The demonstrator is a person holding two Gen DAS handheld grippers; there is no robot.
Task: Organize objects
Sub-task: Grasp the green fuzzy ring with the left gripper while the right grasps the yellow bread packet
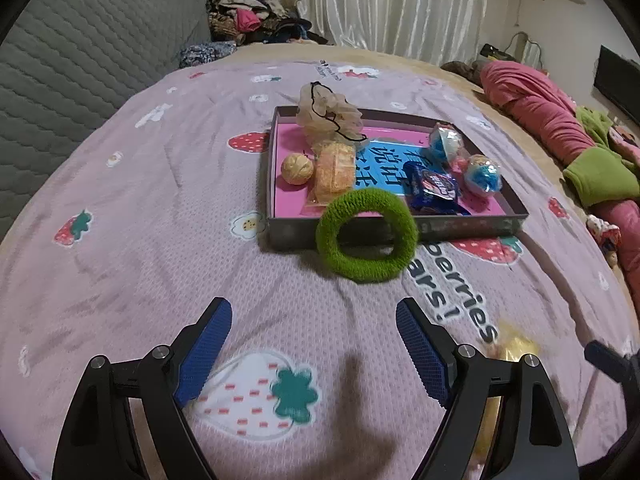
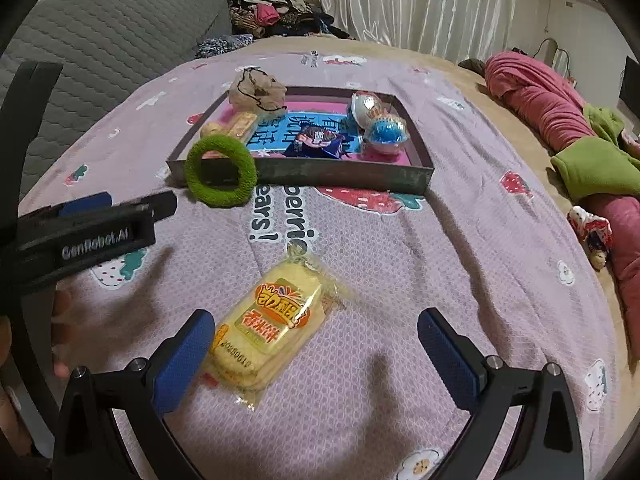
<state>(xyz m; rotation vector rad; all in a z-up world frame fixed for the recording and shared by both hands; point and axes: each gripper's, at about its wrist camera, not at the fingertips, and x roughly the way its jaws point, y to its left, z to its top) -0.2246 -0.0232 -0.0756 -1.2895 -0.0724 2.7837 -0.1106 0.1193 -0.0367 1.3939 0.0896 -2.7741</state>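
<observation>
On the bed, under a pink strawberry-print cover, the left claw is hanging with its blue pads standing wide apart and nothing between them, only bare cover lying in the gap. Ahead of it and a little to the right, the green ring is leaning on edge against the near wall of the tray, well apart from the pads. Inside the tray, going left to right, a walnut is sitting beside an orange snack bag, a beige mesh puff is resting at the far left corner, a blue wrapper is lying near the front, and two clear capsules with blue inside are standing toward the right side. In the right wrist view, the left claw is showing as a black bar at the left edge, with the ring and tray beyond it. The right claw is also gaping wide, gripping nothing; the yellow cracker pack is lying flat on the cover, slanting between the pads, its near end just beside the left pad and well clear of the right pad. Whether the left pad is touching the wrapper cannot be told. Farther right, a pink quilt is lying bunched along the edge of the bed.
</observation>
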